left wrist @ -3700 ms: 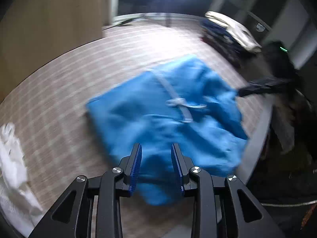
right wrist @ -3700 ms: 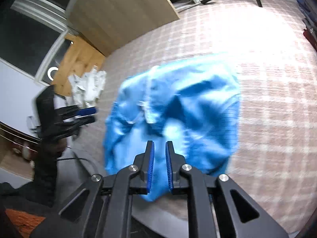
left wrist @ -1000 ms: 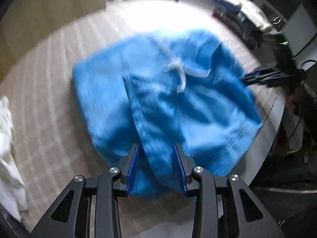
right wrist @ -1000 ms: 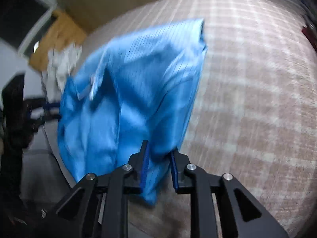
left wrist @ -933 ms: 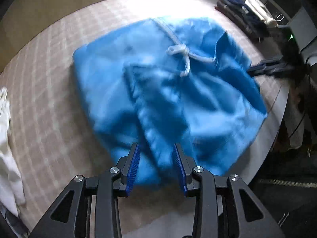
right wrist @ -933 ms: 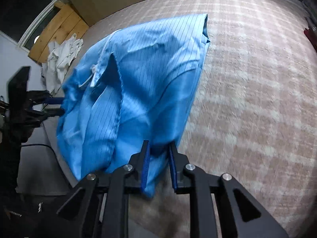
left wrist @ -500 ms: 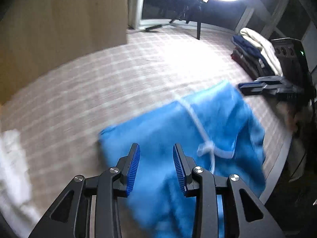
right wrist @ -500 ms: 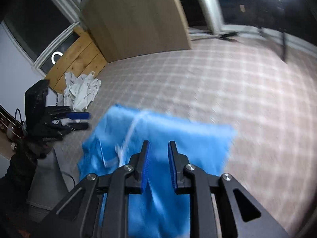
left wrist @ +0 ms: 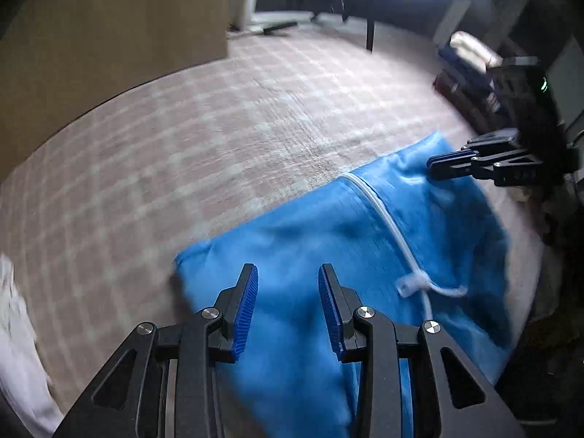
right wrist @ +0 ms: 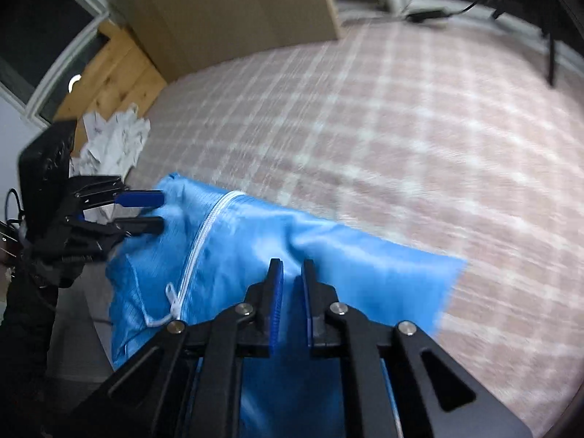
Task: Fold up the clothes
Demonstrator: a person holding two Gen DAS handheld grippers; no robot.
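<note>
A blue garment (left wrist: 328, 226) with a white drawstring (left wrist: 408, 266) lies folded on the checked tablecloth near the table's front edge. My left gripper (left wrist: 288, 303) is open and empty, hovering over the garment's left end. In the right wrist view the garment (right wrist: 248, 252) lies under my right gripper (right wrist: 292, 292), whose jaws stand slightly apart with blue cloth behind them; no cloth shows between them. Each view shows the other gripper at the garment's far end: the right gripper (left wrist: 474, 164) and the left gripper (right wrist: 138, 211).
A crumpled white cloth (right wrist: 113, 138) lies at the table's left end, also in the left wrist view (left wrist: 18, 346). A stack of folded dark and light clothes (left wrist: 471, 69) sits at the right end. A wooden panel (right wrist: 226, 11) stands behind the checked tablecloth (left wrist: 219, 138).
Both grippers let go of the blue garment, which now lies folded and flatter near the front edge. Both grippers have lifted and tilted up, showing more of the table.
</note>
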